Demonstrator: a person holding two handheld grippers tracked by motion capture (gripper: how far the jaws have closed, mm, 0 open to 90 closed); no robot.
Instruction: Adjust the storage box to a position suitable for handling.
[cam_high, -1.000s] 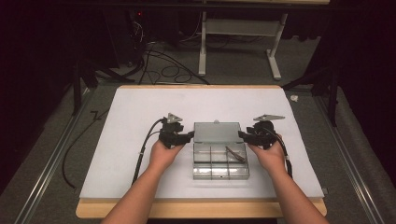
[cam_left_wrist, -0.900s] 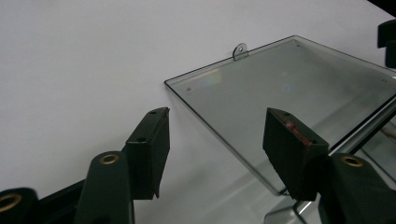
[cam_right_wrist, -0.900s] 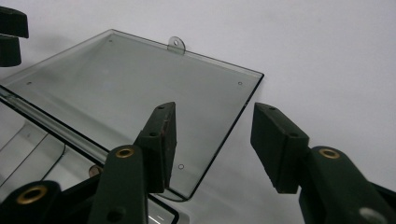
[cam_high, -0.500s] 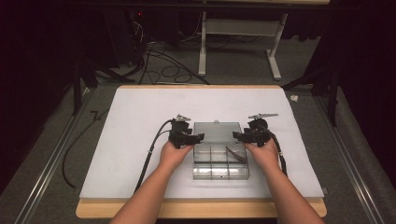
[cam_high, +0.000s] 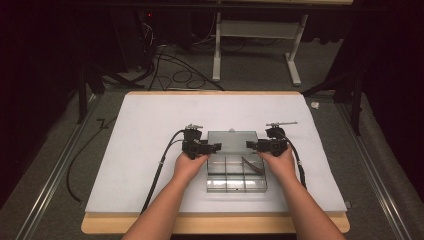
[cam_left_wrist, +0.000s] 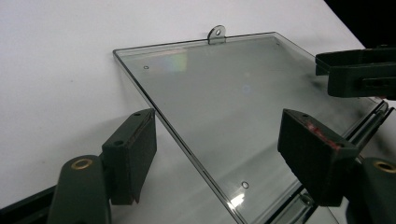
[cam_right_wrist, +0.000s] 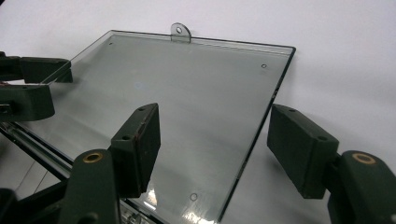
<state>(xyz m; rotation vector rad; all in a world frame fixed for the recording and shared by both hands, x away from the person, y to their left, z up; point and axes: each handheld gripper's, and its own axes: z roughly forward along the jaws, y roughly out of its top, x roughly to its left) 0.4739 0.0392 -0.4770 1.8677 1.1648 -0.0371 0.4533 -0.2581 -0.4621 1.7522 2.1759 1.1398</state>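
On the white mat (cam_high: 150, 150), both grippers' wide jaws straddle the clear lid's (cam_left_wrist: 224, 102) side edges.

Left gripper (cam_left_wrist: 217, 156), right gripper (cam_right_wrist: 215, 149): dark green-black blocky jaws, brass screws, black cables; forearms bare.

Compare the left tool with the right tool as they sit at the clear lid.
The left tool straddles the lid's left edge; the right tool straddles its right edge. The left points rightward across the table, the right leftward, so they face each other. Both are black, open and hand-held, neither clamped on the lid.
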